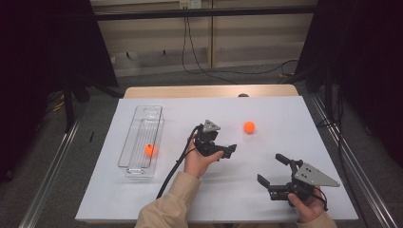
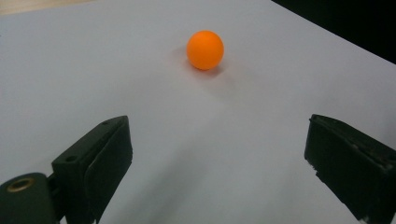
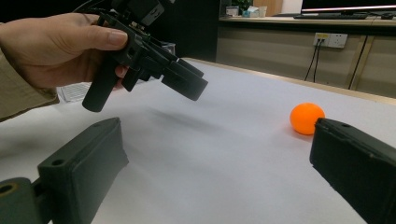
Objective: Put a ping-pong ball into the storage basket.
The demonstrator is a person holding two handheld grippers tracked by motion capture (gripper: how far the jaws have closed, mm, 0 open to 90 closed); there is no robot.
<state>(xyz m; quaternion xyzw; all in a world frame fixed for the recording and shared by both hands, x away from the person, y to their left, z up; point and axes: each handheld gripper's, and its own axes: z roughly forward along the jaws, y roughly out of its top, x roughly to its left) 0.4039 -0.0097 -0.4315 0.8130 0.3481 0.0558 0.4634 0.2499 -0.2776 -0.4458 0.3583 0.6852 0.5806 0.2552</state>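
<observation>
Left gripper (image 1: 227,151), held in the person's left hand (image 1: 199,161), hovers above the white table (image 1: 285,114) with its 2 jaws spread wide and nothing between them. Its jaws point toward the loose orange ball (image 1: 249,127), which rests on the table beyond the jaw tips and clear of them; in the left gripper view the same ball (image 2: 205,50) lies ahead on the bare surface, apart from both jaws.

Right gripper (image 1: 272,170), held in the right hand (image 1: 309,209), sits nearer the person than that ball and to its right, well apart from it, with jaws also spread and empty.

A clear plastic tray (image 1: 142,137) lies well to the left of the loose ball, and a 2nd orange ball (image 1: 150,150) rests inside it.
</observation>
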